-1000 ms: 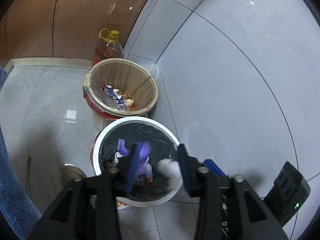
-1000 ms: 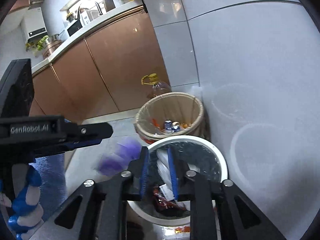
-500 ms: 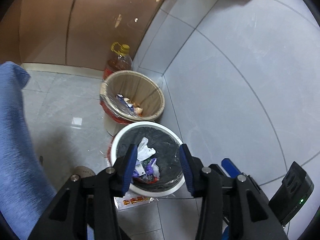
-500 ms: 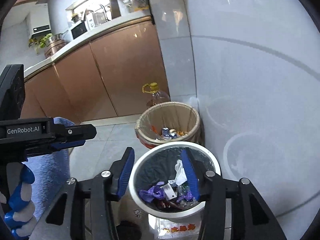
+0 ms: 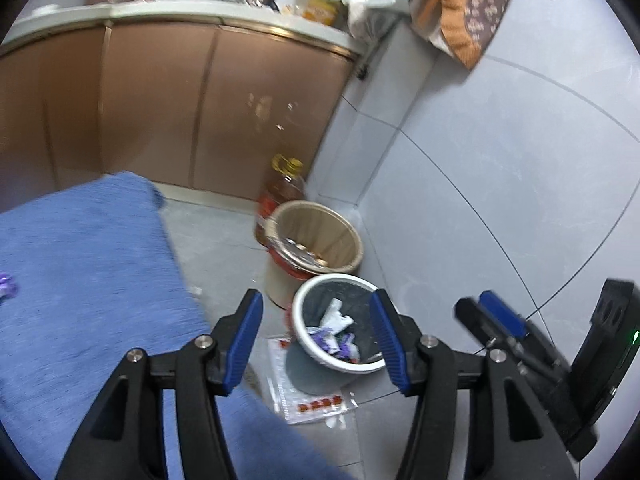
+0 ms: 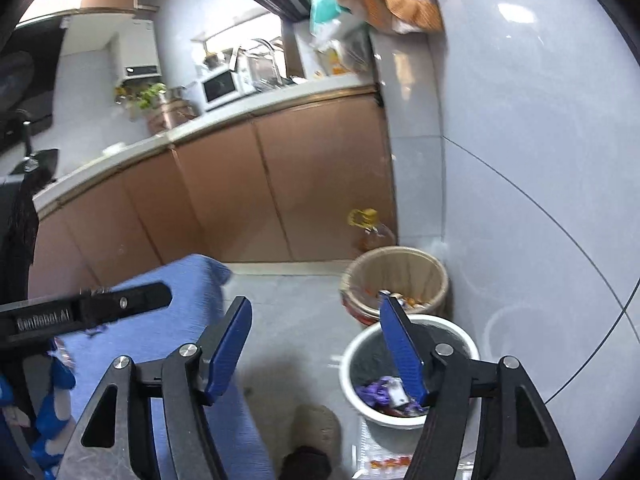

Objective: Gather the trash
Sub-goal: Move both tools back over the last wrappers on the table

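Note:
A white bin with a black liner point(image 5: 306, 296) stands on the floor by the tiled wall and holds white paper point(image 5: 334, 314) and purple wrappers point(image 5: 324, 338). It also shows in the right wrist view point(image 6: 362, 340), with purple wrappers point(image 6: 374, 392) inside. My left gripper point(image 5: 316, 344) is open and empty, high above the bin. My right gripper point(image 6: 316, 354) is open and empty, above and left of the bin. A purple scrap point(image 5: 6, 282) lies on the blue cloth point(image 5: 80, 280) at the far left.
A tan-lined bin point(image 5: 320, 236) with scraps stands behind the white one, an oil bottle point(image 5: 282, 188) behind that. A clear plastic bag point(image 5: 308, 396) lies on the floor by the white bin. Brown cabinets point(image 6: 280, 192) and a cluttered counter run along the back.
Both grippers opened and dropped their trash, purple wrapper and white paper, into the white bin. Both then rose and pulled back to the left, bringing the blue cloth and counter into view.

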The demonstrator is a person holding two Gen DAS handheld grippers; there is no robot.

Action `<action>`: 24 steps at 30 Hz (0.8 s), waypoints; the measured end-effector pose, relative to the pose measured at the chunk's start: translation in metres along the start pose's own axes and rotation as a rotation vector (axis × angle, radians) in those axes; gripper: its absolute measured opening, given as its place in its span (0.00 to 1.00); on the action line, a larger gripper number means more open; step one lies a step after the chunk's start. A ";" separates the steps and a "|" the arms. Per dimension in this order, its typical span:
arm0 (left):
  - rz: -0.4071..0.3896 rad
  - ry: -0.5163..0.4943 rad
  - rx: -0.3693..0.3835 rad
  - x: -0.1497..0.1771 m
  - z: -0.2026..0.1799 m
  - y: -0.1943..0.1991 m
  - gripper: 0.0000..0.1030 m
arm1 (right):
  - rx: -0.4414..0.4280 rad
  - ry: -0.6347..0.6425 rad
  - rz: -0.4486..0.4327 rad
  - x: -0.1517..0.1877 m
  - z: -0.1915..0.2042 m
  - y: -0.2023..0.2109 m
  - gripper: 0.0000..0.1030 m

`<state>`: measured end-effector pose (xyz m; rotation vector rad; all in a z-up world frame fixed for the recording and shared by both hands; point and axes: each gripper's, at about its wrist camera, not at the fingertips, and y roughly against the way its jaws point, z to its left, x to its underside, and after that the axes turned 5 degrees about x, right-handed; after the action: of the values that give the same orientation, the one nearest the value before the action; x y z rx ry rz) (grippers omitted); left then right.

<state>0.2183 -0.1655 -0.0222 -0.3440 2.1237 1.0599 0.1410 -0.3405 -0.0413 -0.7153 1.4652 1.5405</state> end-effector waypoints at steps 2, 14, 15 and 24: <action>-0.039 -0.010 -0.044 0.006 0.007 0.026 0.52 | -0.019 0.020 -0.016 -0.005 0.013 0.009 0.67; -0.237 0.071 -0.240 0.056 0.077 0.167 0.67 | -0.142 0.154 -0.068 -0.014 0.098 0.059 0.75; -0.249 0.074 -0.259 0.059 0.080 0.175 0.67 | -0.147 0.161 -0.071 -0.013 0.101 0.062 0.75; -0.371 0.081 -0.437 0.092 0.111 0.253 0.67 | -0.205 0.250 -0.085 -0.009 0.154 0.083 0.75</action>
<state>0.0765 0.0860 0.0159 -0.9627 1.7828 1.2895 0.0964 -0.1860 0.0284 -1.1116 1.4467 1.5942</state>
